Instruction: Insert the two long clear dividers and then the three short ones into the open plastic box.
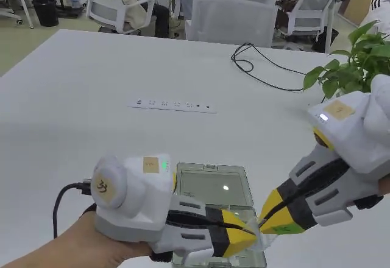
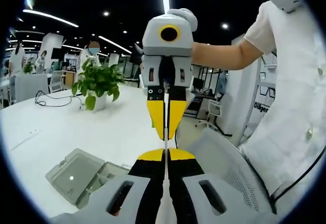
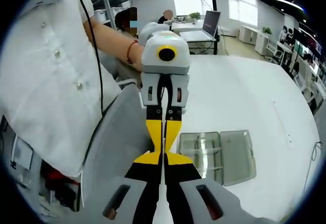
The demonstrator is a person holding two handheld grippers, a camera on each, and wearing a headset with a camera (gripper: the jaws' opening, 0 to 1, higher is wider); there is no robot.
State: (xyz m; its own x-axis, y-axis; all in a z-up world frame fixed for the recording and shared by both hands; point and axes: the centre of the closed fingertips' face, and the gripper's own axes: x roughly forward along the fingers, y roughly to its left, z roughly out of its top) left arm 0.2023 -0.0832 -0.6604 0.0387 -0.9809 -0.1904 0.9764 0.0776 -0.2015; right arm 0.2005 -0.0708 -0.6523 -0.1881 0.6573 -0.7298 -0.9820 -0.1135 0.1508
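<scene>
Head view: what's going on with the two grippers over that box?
A person holds both grippers. The left gripper and right gripper meet tip to tip above the open plastic box, jaws shut on a thin clear divider between them. Other dividers already seem seated in the box.

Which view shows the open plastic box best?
The right gripper view: the open plastic box lies whole, lid and compartments visible. In the head view the left gripper and right gripper cover most of its base. The left gripper view shows it small and slanted.
</scene>
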